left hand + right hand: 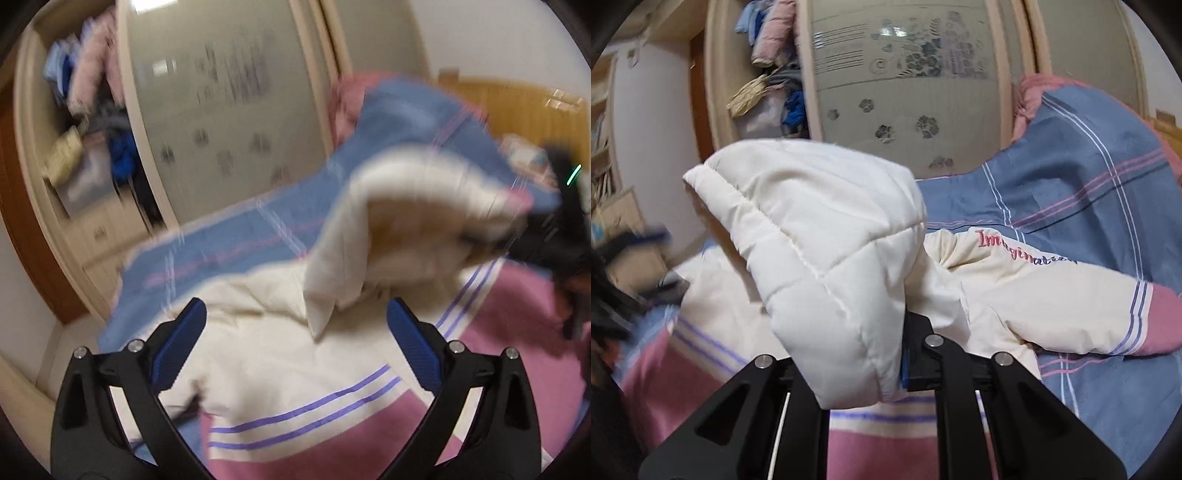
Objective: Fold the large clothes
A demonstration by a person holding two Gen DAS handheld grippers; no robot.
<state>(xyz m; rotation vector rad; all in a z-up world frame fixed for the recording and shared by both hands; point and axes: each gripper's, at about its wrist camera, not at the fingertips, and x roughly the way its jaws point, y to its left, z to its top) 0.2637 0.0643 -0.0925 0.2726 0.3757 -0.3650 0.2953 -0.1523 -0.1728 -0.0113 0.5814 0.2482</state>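
A cream padded jacket (280,354) with pink panels and purple stripes lies spread on the bed. In the right wrist view it (1015,291) shows pink "Imagination" lettering and a pink-cuffed sleeve (1160,317) lying to the right. My right gripper (886,354) is shut on the jacket's quilted cream hood (827,251) and holds it lifted; the hood hides the fingertips. In the left wrist view the lifted hood (417,206) is blurred, with the right gripper (546,236) behind it. My left gripper (295,332) is open and empty just above the jacket's body.
A blue plaid bedcover (1082,192) with pink lines lies under the jacket. A frosted sliding wardrobe door (905,85) stands behind the bed. Open shelves (85,110) hold piled clothes. A wooden headboard (517,107) is at the right.
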